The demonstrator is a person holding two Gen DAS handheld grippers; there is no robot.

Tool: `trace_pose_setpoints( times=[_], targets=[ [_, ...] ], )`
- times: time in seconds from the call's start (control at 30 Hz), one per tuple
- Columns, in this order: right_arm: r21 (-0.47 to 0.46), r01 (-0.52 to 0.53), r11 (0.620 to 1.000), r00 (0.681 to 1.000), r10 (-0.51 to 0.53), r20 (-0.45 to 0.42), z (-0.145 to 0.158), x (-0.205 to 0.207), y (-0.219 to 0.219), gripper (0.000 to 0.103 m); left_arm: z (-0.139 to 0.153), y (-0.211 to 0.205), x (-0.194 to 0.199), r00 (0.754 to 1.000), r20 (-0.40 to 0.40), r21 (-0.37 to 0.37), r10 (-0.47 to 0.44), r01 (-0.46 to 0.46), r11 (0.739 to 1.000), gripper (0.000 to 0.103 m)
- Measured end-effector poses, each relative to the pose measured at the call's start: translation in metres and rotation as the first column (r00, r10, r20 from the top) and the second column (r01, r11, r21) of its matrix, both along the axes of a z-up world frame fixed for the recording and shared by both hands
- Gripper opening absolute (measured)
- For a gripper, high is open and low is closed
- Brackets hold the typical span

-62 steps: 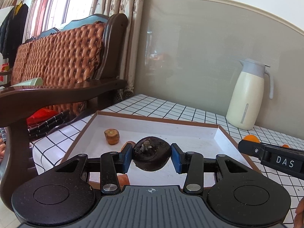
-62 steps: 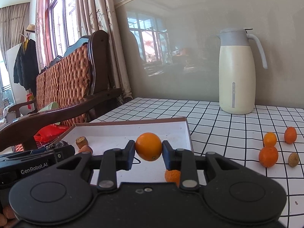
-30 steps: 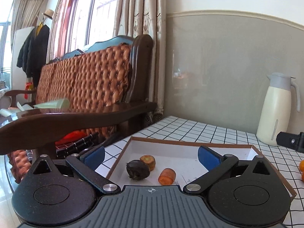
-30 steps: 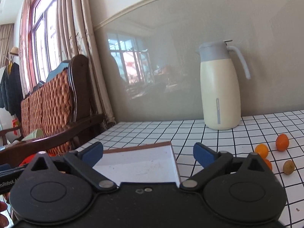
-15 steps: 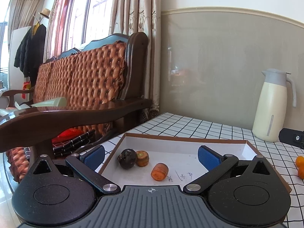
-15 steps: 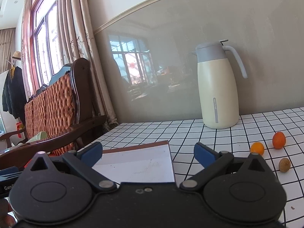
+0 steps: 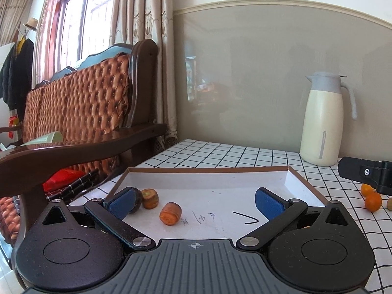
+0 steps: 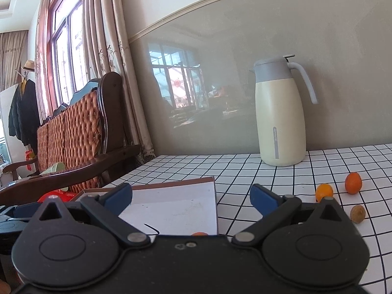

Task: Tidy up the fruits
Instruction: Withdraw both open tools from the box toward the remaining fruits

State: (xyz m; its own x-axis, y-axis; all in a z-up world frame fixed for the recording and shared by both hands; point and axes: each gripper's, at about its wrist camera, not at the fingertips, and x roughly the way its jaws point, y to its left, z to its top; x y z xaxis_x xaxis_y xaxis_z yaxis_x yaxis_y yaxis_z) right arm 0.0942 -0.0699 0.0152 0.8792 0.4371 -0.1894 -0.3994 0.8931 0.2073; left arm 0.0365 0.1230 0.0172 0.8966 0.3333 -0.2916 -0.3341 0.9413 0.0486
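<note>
The left gripper [image 7: 196, 202] has its jaws spread wide, holding nothing, above the white tray [image 7: 208, 171]. The right gripper's [image 8: 191, 197] jaws are likewise spread and empty. In the tray lie a dark fruit [image 7: 138, 199] and 2 orange pieces [image 7: 170, 213]. 2 oranges [image 8: 353, 183] and a small brown fruit [image 8: 357, 213] sit on the checked tabletop [image 8: 245, 169] near a jug [image 8: 279, 115].

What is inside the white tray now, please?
In the tray: a dark fruit, half hidden by the left gripper's finger, two orange pieces, and pen marks. The near part is covered by the gripper body.
</note>
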Motion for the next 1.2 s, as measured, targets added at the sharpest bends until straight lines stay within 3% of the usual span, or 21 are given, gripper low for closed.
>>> trace_pose_setpoints(
  times=[0.37,1.2],
  targets=[
    [0.033,0.071,0.997,0.992,-0.067,-0.106,-0.004,0.010,-0.028,0.097,-0.003,-0.023,0.007,0.999,-0.021,0.007,-0.047,0.047,0.999,0.103],
    [-0.041,0.167,0.985,0.970,-0.172,-0.173,-0.016,0.006,-0.078,0.083,-0.004,-0.086,0.021,0.980,-0.031,0.026,-0.196,0.197,0.980,0.103]
  ],
)
